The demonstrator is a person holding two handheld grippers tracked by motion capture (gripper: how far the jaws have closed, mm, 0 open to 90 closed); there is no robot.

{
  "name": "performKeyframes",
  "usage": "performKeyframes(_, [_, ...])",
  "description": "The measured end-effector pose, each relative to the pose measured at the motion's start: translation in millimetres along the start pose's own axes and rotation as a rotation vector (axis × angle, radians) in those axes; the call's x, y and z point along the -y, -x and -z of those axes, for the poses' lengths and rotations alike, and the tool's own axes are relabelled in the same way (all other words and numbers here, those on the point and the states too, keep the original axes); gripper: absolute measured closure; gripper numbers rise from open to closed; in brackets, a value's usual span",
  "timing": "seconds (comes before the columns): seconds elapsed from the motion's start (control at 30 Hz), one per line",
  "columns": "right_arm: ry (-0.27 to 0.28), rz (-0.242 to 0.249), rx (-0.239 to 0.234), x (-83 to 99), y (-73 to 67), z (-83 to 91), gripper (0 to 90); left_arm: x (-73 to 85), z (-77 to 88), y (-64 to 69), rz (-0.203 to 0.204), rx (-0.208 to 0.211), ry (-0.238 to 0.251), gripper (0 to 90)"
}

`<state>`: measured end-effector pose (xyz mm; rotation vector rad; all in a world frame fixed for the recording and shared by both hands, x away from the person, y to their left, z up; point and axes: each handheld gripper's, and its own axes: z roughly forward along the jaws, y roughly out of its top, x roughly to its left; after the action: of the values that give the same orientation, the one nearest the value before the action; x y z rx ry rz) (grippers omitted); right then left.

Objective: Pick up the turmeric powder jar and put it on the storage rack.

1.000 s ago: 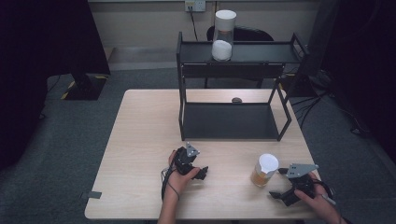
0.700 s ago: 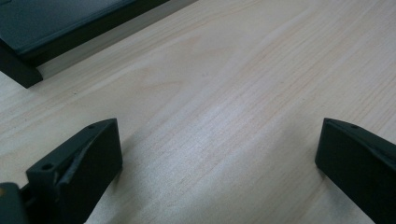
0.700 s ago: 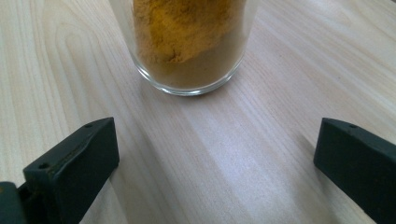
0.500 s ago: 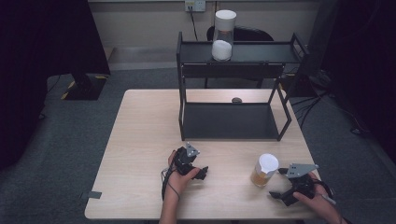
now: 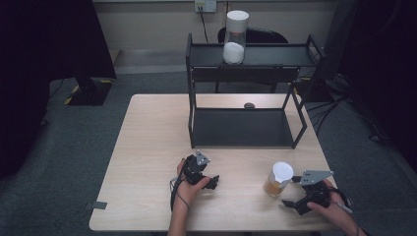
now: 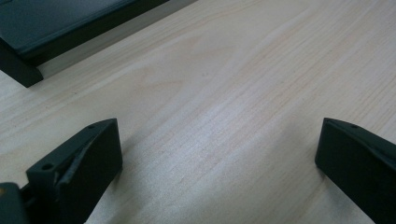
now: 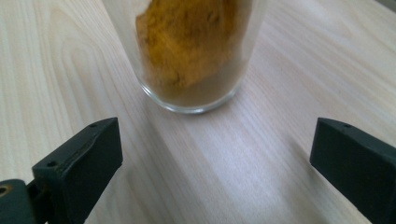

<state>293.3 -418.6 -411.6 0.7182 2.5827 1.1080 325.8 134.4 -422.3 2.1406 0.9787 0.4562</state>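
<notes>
My right gripper is spread wide, nothing between its jaws, and the jar of orange powder stands upright just ahead, at the top middle of the right gripper view. In the high view the jar sits at the lower right on the table. I'd slide straight forward, low, until the glass is centred, then squeeze below the white lid. My left gripper gapes too, probably idle.

Two black tools, screw-holed jaws, grey three-cornered top plates, trailing black cables.
</notes>
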Motion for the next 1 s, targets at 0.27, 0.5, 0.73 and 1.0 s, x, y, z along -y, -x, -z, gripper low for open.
performKeyframes(0.27, [0.065,-0.020,-0.027,-2.2,3.0,4.5,1.2,0.1,-0.1,0.0,0.002,0.000,0.000,0.0])
performKeyframes(0.5, [0.101,-0.030,-0.045,-7.6,2.8,0.7,1.1,0.1,-0.1,0.0,0.002,0.000,0.000,0.0])
performKeyframes(0.73, [0.127,-0.043,-0.049,-13.4,0.8,-4.9,2.2,0.0,0.0,0.0,0.000,0.000,0.000,0.0])
performKeyframes(1.0, [0.193,-0.063,-0.049,-8.8,-3.7,-12.7,14.9,0.1,0.0,-0.1,0.000,0.000,0.000,0.0])
